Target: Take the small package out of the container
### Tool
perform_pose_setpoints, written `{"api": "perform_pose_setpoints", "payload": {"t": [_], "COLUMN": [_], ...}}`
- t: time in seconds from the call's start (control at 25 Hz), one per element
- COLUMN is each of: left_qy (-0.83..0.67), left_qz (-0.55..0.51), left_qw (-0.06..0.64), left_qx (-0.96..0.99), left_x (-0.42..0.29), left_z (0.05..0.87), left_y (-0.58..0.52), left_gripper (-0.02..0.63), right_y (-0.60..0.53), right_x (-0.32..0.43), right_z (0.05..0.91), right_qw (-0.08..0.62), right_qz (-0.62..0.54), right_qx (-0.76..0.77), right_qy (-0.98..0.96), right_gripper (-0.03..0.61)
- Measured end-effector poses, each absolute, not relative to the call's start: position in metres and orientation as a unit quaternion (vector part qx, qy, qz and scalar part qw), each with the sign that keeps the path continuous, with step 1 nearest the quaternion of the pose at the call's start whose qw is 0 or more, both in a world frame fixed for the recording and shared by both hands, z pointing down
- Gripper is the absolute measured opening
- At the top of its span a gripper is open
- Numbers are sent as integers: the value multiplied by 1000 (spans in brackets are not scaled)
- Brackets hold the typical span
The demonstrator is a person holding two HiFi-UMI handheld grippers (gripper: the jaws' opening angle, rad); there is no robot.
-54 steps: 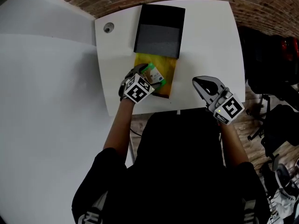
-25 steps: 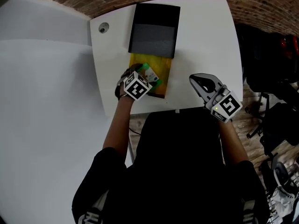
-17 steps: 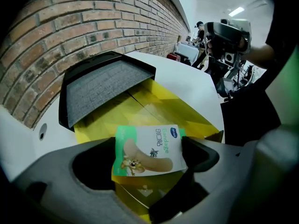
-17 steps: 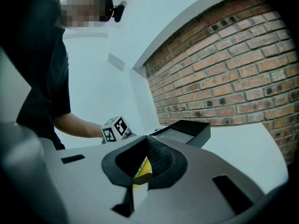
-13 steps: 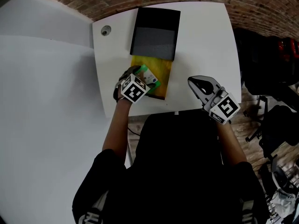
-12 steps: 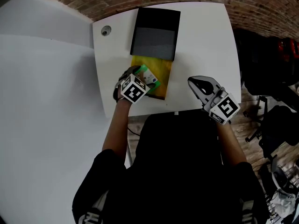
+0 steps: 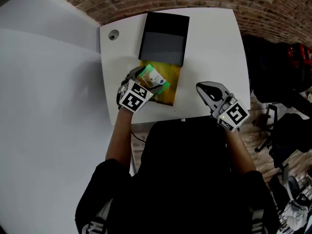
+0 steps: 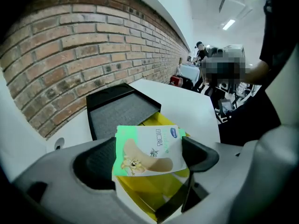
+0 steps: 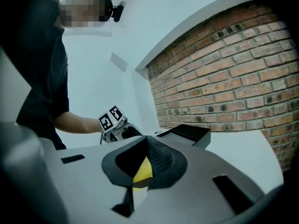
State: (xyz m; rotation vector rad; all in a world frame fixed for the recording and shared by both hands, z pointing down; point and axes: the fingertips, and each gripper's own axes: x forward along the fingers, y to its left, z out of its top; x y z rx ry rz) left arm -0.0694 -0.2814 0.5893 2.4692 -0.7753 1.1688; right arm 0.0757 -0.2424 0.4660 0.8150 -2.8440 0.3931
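Note:
The small green package (image 7: 152, 78) with a cartoon print is pinched between the jaws of my left gripper (image 7: 141, 78), which is shut on it. It hangs just above the open yellow container (image 7: 170, 86) on the white table. In the left gripper view the package (image 8: 148, 151) fills the gap of the left gripper (image 8: 149, 157), with the yellow container (image 8: 154, 195) below. My right gripper (image 7: 208, 88) rests at the table's front right, jaws together, holding nothing. In the right gripper view a slice of the yellow container (image 9: 142, 171) shows past its closed tips (image 9: 147, 139).
A black tray-like lid (image 7: 164, 38) lies just behind the yellow container, toward the brick wall. The white table (image 7: 217, 43) has a round cable hole (image 7: 113, 34) at its far left corner. Dark chairs and bags (image 7: 282, 62) stand off the table's right edge.
My left gripper has risen and drifted slightly left with the green package, which now sits higher above the yellow container. The right gripper has barely moved.

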Motion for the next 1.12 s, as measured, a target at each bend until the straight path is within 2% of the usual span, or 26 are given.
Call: {"api": "perform_pose_setpoints", "payload": {"t": [0.44, 0.8, 1.12], "left_qy": [-303, -324, -338], "left_qz": [270, 174, 26], "left_qw": [83, 3, -17], "left_qx": [910, 930, 941], "left_x": [-70, -78, -91], "left_z": [491, 421, 346], "left_y": [-292, -292, -280], "left_gripper": [446, 445, 446], "right_y": [-235, -234, -233], "right_x": [73, 73, 77], "right_z": [450, 431, 411], "right_qw": [74, 67, 56], "right_qz": [113, 86, 62], "right_qx": [279, 294, 306], "right_qy": [-951, -949, -948], "right_gripper": [6, 6, 6]}}
